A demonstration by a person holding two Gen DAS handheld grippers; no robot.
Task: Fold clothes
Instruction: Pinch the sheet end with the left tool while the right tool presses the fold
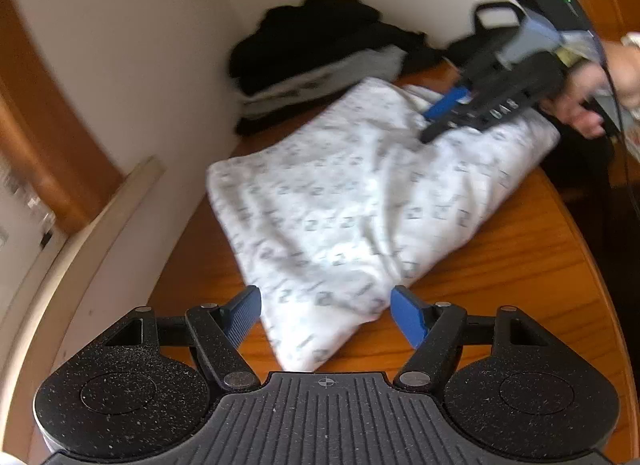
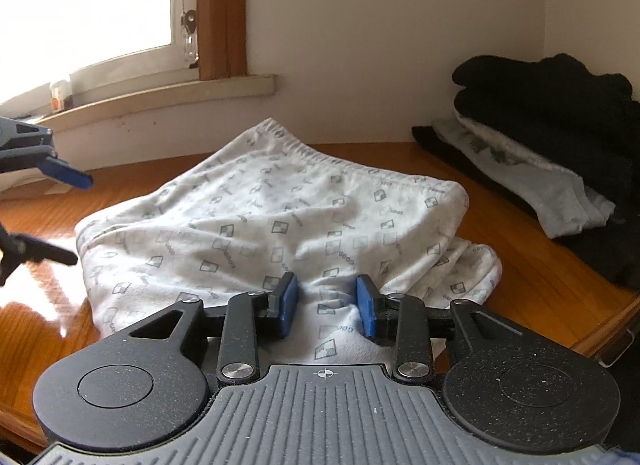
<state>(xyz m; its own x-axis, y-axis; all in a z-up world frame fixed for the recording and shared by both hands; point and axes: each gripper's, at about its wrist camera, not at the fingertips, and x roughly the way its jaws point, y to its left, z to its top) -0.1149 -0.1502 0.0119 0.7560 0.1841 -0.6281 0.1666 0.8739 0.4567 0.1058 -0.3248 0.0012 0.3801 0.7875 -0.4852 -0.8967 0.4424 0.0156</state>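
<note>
A white garment with a grey printed pattern (image 1: 344,201) (image 2: 256,217) lies folded and rumpled on the wooden table (image 1: 504,265) (image 2: 36,329). My left gripper (image 1: 326,301) is open over the garment's near corner, which lies between the blue pads without either one touching it. In the right wrist view it shows at the left edge (image 2: 74,217). My right gripper (image 2: 327,289) is over the opposite end, jaws partly apart, with a soft ridge of cloth between the pads but not pinched. The left wrist view shows it low on the cloth (image 1: 436,121), held by a person's hand (image 1: 588,109).
A stack of folded black and light grey clothes (image 1: 316,65) (image 2: 560,153) sits in the table's corner against the white wall. A window sill (image 2: 168,93) and a wooden window frame (image 2: 222,13) run behind the table. The table's rounded edge (image 1: 600,305) is to the right.
</note>
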